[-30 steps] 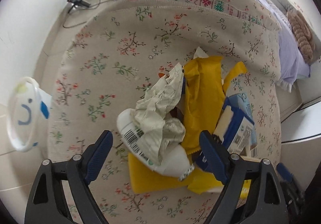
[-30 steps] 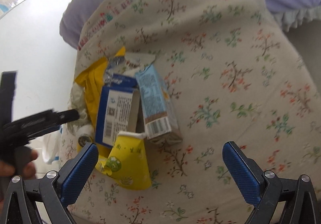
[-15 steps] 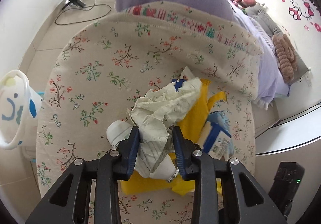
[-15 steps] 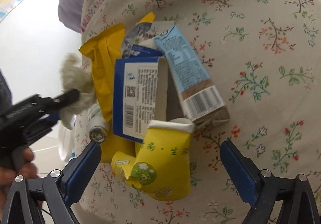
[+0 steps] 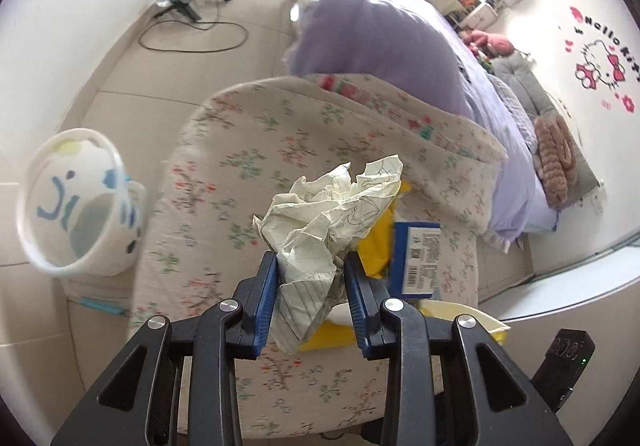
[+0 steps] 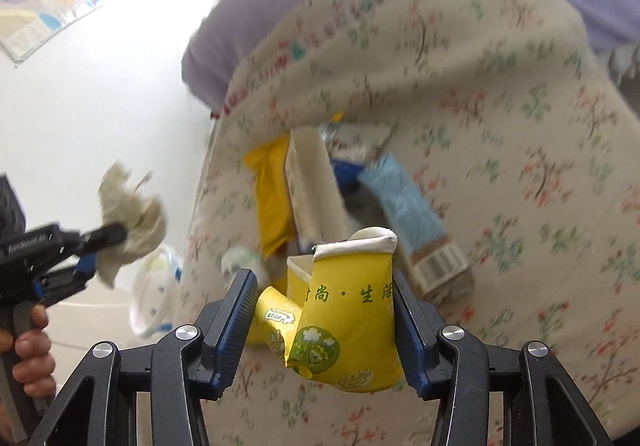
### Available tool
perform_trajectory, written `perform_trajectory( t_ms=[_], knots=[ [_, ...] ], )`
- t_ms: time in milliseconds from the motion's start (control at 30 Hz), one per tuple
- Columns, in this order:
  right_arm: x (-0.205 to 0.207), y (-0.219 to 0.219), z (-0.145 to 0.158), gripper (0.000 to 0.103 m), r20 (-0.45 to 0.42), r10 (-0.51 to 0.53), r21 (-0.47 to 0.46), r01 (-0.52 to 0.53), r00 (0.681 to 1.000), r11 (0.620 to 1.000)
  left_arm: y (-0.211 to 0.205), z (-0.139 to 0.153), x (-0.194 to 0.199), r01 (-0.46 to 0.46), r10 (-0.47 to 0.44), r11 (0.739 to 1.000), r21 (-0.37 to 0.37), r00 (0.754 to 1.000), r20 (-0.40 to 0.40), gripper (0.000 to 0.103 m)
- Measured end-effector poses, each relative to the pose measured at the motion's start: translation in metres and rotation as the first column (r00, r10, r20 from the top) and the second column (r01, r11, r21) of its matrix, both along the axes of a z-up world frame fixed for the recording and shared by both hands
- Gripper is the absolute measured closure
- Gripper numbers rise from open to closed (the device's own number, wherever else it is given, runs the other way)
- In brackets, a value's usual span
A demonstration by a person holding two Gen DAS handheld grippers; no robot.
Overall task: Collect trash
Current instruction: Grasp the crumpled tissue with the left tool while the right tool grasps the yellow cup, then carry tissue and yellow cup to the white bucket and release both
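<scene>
On the floral bedspread [image 5: 248, 166] lies a pile of wrappers. The left gripper [image 5: 311, 278] is closed on crumpled paper [image 5: 328, 214], raised near the white bin [image 5: 76, 202]. The right gripper [image 6: 326, 310] clamps a crushed yellow paper cup [image 6: 344, 310], just above the bedspread.

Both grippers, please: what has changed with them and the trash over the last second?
The left gripper shut on the crumpled paper and lifted it off the pile toward the white bin. The right gripper closed around the yellow paper cup. The blue carton and yellow wrapper remain on the floral blanket.
</scene>
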State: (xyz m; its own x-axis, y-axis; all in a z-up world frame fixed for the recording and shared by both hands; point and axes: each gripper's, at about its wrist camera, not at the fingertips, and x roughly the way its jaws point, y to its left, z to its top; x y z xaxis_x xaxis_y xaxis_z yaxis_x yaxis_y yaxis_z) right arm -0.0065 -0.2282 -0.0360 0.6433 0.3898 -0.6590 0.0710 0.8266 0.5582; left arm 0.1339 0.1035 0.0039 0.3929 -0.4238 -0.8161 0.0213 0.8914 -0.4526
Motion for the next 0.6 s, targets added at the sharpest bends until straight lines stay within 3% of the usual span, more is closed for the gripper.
perform_trajectory(
  t_ms=[67, 167, 267, 467, 600],
  knots=[
    [0.007, -0.001, 0.006, 0.047, 0.008, -0.017, 0.010, 0.017, 1.000, 1.000, 0.022, 0.001, 0.003, -0.029, 0.029, 0.999, 0.014, 0.999, -0.017, 0.068],
    [0.004, 0.000, 0.027, 0.047, 0.071, -0.044, -0.048, 0.047, 0.997, 0.998, 0.058, 0.001, 0.007, -0.076, 0.077, 0.995, 0.058, 0.997, -0.012, 0.068],
    [0.012, 0.013, 0.040, 0.047, 0.121, -0.017, -0.054, 0.023, 0.993, 0.998, 0.101, -0.010, 0.016, -0.172, 0.174, 0.984, 0.035, 0.984, -0.037, 0.068],
    [0.052, 0.082, 0.032, 0.047, 0.119, 0.090, 0.012, -0.092, 0.989, 0.996, 0.162, -0.030, 0.027, -0.312, 0.313, 0.950, 0.017, 0.946, -0.086, 0.068],
    [0.085, 0.142, 0.032, 0.046, 0.143, 0.194, 0.100, -0.209, 0.971, 0.973, 0.182, -0.049, 0.036, -0.352, 0.350, 0.936, 0.013, 0.925, -0.147, 0.068]
  ],
)
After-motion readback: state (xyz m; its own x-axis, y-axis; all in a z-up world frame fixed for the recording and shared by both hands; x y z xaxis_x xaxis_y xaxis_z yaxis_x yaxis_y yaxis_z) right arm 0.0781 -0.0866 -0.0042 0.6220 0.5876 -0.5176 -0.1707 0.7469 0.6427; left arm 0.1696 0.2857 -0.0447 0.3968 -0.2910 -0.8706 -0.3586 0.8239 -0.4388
